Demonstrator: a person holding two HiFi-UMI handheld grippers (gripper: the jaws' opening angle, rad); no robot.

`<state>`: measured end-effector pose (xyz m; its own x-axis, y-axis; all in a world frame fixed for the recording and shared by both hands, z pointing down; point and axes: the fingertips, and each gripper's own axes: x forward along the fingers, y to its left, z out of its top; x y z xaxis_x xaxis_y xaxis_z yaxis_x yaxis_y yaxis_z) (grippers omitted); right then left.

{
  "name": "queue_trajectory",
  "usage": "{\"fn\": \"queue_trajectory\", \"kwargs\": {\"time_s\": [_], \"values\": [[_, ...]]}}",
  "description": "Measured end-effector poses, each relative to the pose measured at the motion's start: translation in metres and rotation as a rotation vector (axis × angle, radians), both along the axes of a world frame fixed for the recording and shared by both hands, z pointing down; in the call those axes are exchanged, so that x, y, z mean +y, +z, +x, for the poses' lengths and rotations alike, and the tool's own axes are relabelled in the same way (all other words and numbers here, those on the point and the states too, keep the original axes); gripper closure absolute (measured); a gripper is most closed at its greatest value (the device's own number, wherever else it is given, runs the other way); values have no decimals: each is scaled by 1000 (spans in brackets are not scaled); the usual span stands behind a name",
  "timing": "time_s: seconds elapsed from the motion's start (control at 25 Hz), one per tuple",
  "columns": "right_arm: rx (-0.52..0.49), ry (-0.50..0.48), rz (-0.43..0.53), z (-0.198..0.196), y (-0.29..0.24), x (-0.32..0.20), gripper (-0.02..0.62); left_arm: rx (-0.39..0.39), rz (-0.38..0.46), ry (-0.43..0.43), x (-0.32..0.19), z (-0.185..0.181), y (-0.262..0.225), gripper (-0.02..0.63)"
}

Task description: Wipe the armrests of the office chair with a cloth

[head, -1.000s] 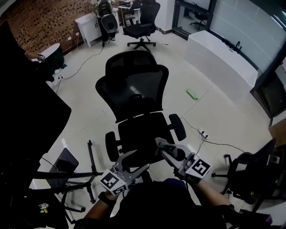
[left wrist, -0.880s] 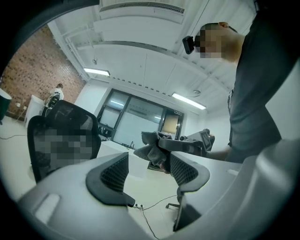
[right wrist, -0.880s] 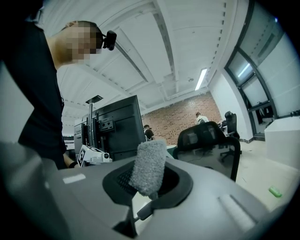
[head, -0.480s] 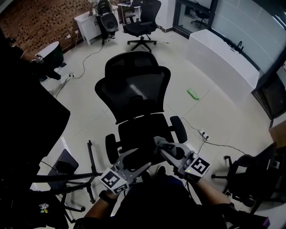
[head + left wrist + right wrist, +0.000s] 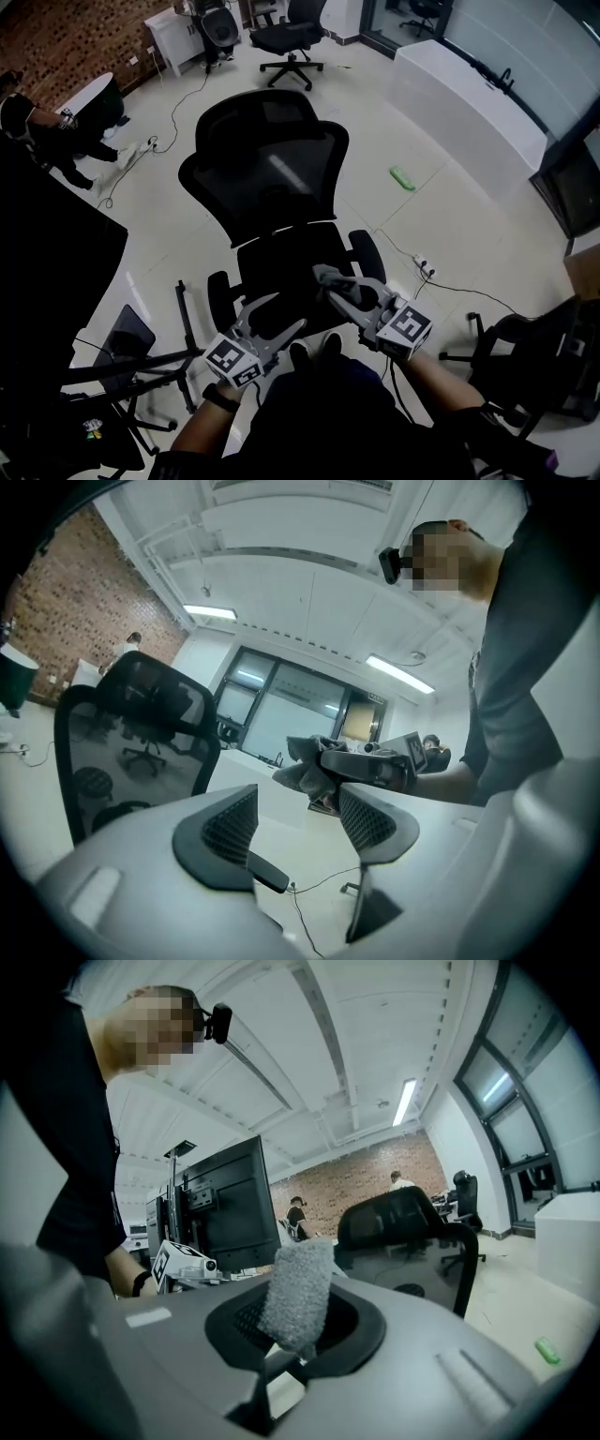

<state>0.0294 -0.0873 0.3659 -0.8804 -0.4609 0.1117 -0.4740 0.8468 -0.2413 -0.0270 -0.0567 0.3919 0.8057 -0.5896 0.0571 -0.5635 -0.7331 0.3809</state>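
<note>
The head view has closed in since a second ago. The office chair [image 5: 267, 178] now sits a little further left and larger, and both grippers have travelled forward with it, out over the near edge of the seat [image 5: 281, 267].

The right tongs [image 5: 328, 279] are closed on the cloth [image 5: 325, 275]. In the right gripper view, the grey, nubbly cloth [image 5: 298, 1293] stands up out of the clamped tongs [image 5: 295, 1321], so a free flap is offered forward for rubbing. That flap hangs above the seat, near the right armrest [image 5: 368, 255] but apart from it, so wiping seems not yet begun. Holding the cloth by one end probably keeps the hard tips off the pad.

The left tongs [image 5: 278, 317] stand open and empty. The left gripper view shows its two dark pads [image 5: 230, 832] spread, with only floor and the other gripper behind the gap. There the right tongs [image 5: 361, 766] carry the bunched cloth [image 5: 305, 761] across. The left gripper waits just to the right of the left armrest [image 5: 218, 298]. It is likely kept free to steady the chair, which rolls and swivels and could turn away under a push.

The next move, as I judge it, is to bring the flap down and rightward onto the right armrest.
</note>
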Motion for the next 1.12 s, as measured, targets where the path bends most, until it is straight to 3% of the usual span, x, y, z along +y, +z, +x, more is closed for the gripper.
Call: {"fn": "queue_trajectory", "kwargs": {"time_s": [0.4,0.64,1.12], "values": [[160,55,-72,55,120,-94,560,-73,-149,70,-71,49,94,308],[335,85,-125,92,203,-145,560,-146,-243,149,-95,85,162,305],[661,-2,-258,131,359,-219,560,-231,-385,197,-130,124,270,305]]}}
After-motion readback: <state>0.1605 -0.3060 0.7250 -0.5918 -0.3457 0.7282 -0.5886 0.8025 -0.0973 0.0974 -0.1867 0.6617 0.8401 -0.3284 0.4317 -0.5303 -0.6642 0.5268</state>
